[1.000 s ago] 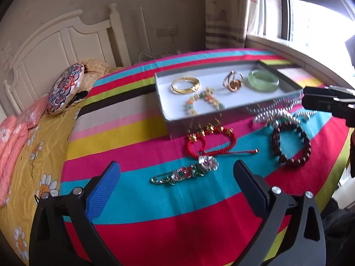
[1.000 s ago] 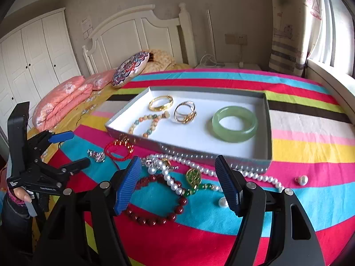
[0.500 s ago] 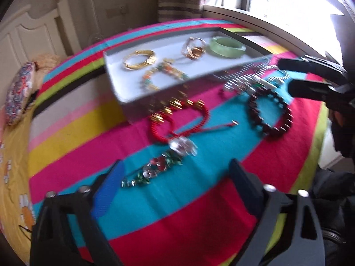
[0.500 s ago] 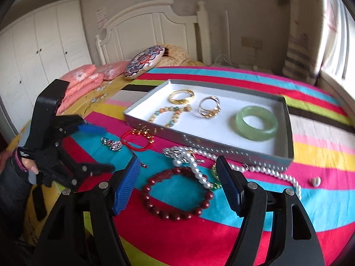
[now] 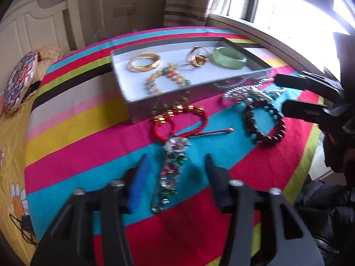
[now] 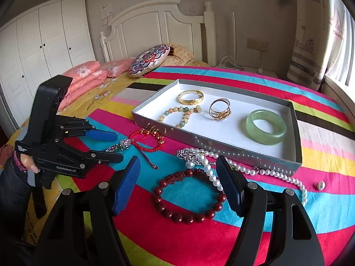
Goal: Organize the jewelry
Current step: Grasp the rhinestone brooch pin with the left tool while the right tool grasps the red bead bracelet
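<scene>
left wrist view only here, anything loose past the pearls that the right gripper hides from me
Observer: Yes. One loose pearl lies on the cloth beyond the necklace, apart from it and outside the tray.
Operator: what is the right gripper over
Observer: The right gripper is open and empty. Its jaws frame the red bead bracelet, which lies flat on the cloth.
Operator: how does my left look from there
Observer: The left gripper has just been closing its jaws. From the side, the brooch sits between the two fingertips and still lies on the cloth.
</scene>
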Motion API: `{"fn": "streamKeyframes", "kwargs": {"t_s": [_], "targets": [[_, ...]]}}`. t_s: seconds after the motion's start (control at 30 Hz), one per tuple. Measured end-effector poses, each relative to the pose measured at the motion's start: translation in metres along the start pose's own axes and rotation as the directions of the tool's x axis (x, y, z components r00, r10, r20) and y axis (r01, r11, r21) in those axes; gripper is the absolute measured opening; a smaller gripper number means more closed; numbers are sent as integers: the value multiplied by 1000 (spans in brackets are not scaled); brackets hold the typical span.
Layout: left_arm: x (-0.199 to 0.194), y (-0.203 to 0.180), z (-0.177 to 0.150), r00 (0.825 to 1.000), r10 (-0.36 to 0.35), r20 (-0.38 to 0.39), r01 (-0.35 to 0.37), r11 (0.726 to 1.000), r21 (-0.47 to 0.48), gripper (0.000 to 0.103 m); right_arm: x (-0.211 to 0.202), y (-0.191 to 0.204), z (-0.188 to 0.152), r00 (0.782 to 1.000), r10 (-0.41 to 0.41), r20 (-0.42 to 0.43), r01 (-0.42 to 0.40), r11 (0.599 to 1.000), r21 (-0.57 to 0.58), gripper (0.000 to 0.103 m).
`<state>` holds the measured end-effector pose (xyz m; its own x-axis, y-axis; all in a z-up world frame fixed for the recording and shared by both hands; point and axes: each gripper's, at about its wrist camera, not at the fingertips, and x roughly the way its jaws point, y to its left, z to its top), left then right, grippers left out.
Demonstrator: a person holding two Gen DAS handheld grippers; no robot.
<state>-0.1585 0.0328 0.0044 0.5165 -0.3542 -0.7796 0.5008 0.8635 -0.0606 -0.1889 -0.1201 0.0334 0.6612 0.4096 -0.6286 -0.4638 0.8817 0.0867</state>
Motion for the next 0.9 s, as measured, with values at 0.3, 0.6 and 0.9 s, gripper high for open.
{"fn": "streamKeyframes", "kwargs": {"t_s": [0.3, 0.6, 0.9], "targets": [[-32, 4, -37, 990, 62, 129, -39, 983, -178, 16, 8, 23, 4, 998, 51, -22, -53, 997, -58, 68], [-79, 8, -68, 957, 134, 256, -49, 948, -314, 16, 66, 68, 31, 968, 195, -158, -226, 952, -206, 44], [-94, 3, -74, 949, 119, 293, -18, 945, -326, 16, 111, 69, 38, 957, 134, -259, -208, 936, -285, 29]]}}
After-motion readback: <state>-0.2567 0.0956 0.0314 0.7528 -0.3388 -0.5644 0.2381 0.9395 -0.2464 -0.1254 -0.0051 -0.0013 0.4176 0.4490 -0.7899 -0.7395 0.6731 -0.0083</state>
